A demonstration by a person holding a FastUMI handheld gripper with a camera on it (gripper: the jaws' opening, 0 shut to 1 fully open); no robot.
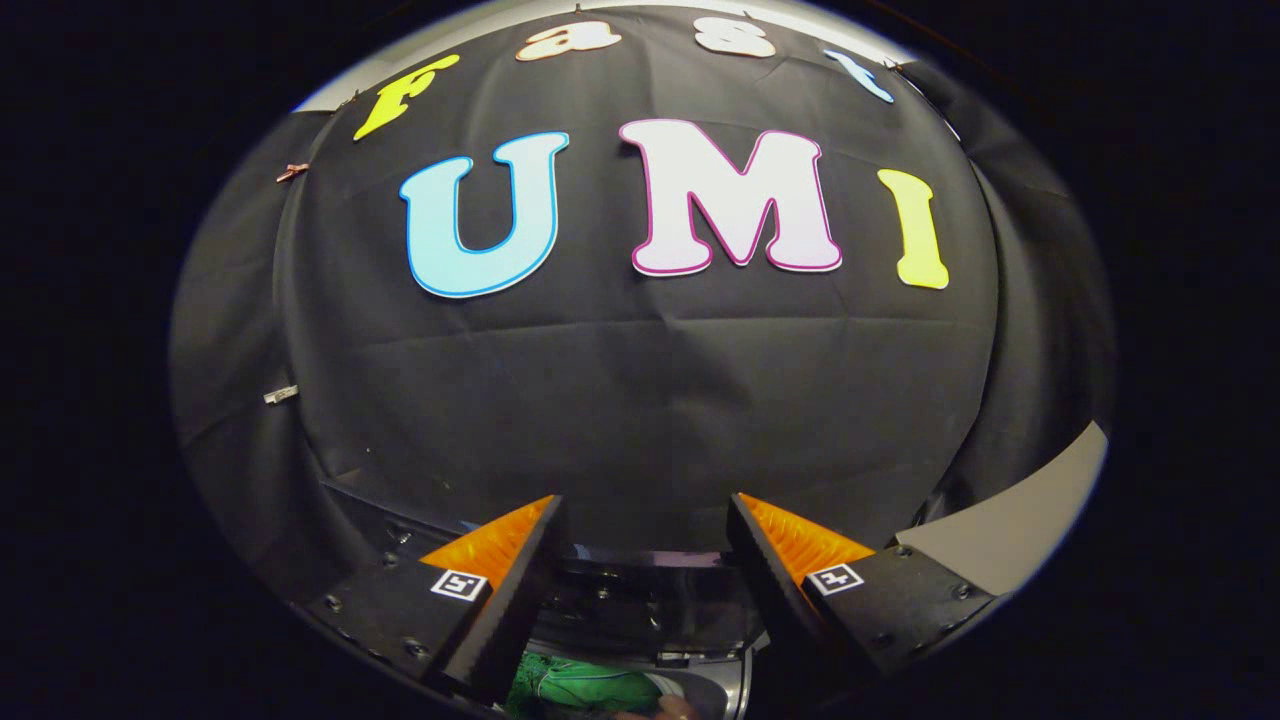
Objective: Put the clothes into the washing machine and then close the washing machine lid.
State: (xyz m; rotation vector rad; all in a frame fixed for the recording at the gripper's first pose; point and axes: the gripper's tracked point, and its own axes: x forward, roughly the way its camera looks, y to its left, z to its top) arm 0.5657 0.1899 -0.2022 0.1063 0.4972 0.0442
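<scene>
My gripper (645,525) is open, its two fingers spread wide with nothing between them. It points at the black cloth wall. Low between the fingers lies the dark top of the washing machine (640,595), with its glossy raised lid edge behind. Below that, a green garment (580,690) sits in the machine's opening, close under the left finger. A pale rim of the drum (715,690) curves beside the cloth. The garment is partly hidden by the left finger.
A grey surface (1010,530) shows to the right of the right finger. The black booth wall (640,400) stands close beyond the machine. Small clips (281,395) hold the cloth on the left.
</scene>
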